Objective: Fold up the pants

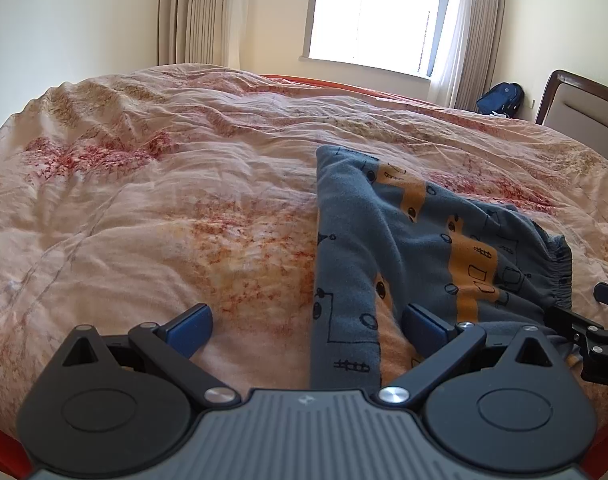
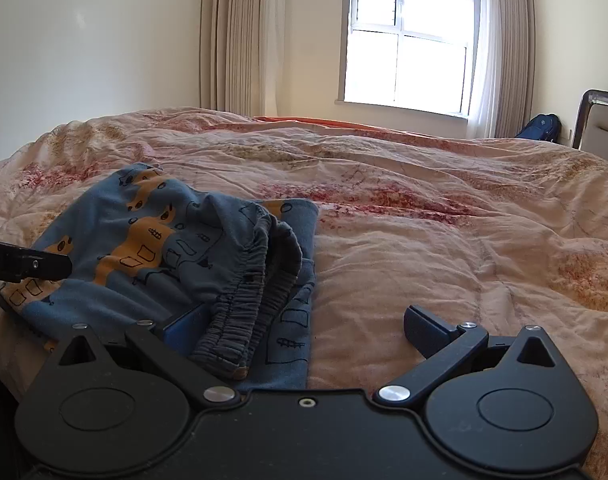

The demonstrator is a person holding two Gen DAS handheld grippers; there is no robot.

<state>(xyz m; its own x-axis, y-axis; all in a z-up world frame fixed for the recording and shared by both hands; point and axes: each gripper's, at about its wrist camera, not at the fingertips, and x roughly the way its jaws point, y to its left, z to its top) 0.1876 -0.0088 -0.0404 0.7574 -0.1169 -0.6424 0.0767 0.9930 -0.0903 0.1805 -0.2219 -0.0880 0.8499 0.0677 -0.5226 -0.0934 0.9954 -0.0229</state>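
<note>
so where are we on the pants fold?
Early. Done: pants lie on the quilt, loosely bunched, waistband rumpled rather than flat. In hand: nothing gripped; left tool and right tool are both open at the near edge of the fabric. Left: flatten, fold the legs together, fold up.

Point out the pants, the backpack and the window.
pants (image 1: 355, 248): left wrist view, on the blue cloth of one leg.
backpack (image 1: 501, 99): left wrist view, on its blue front.
window (image 2: 407, 46): right wrist view, on the bright glass pane.
</note>
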